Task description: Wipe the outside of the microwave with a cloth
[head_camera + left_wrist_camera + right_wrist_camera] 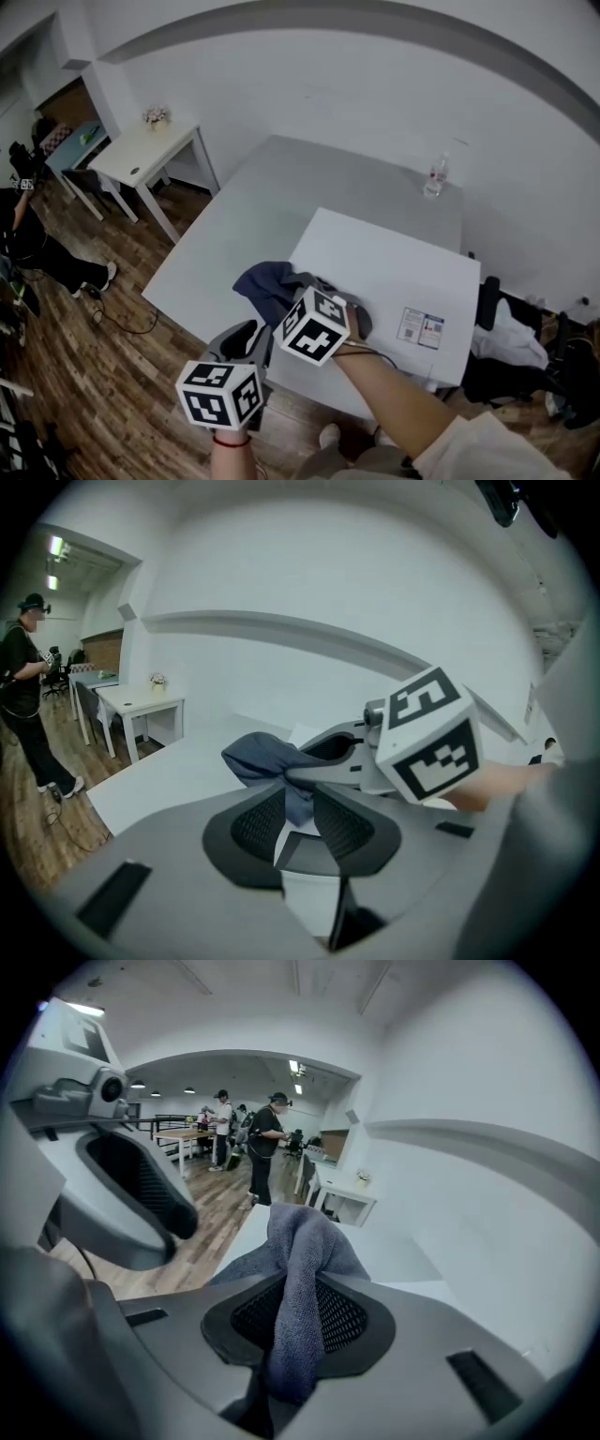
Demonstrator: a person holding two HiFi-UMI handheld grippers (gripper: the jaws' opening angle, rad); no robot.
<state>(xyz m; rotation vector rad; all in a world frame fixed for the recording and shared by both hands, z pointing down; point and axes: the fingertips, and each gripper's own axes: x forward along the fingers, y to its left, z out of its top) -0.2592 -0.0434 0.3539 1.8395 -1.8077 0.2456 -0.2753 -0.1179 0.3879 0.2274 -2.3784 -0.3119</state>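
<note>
Left gripper (pixel 298 825) and right gripper (pixel 298 1321) both pinch the blue cloth (pixel 265 281) | at the white microwave (pixel 394 267) top's edge | wiping looks barely begun

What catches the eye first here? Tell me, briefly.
A bunched blue-grey cloth is pinched by both the left gripper and the right gripper, at the left edge of the white microwave. Beyond it, a lone water bottle stands near the grey table's far edge.

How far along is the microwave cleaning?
Done: the blue cloth is picked up. In hand: left gripper and right gripper both clamp it, bunched by the left edge of the microwave. Left: the wiping itself; nothing shows whether any surface has been wiped.
</note>
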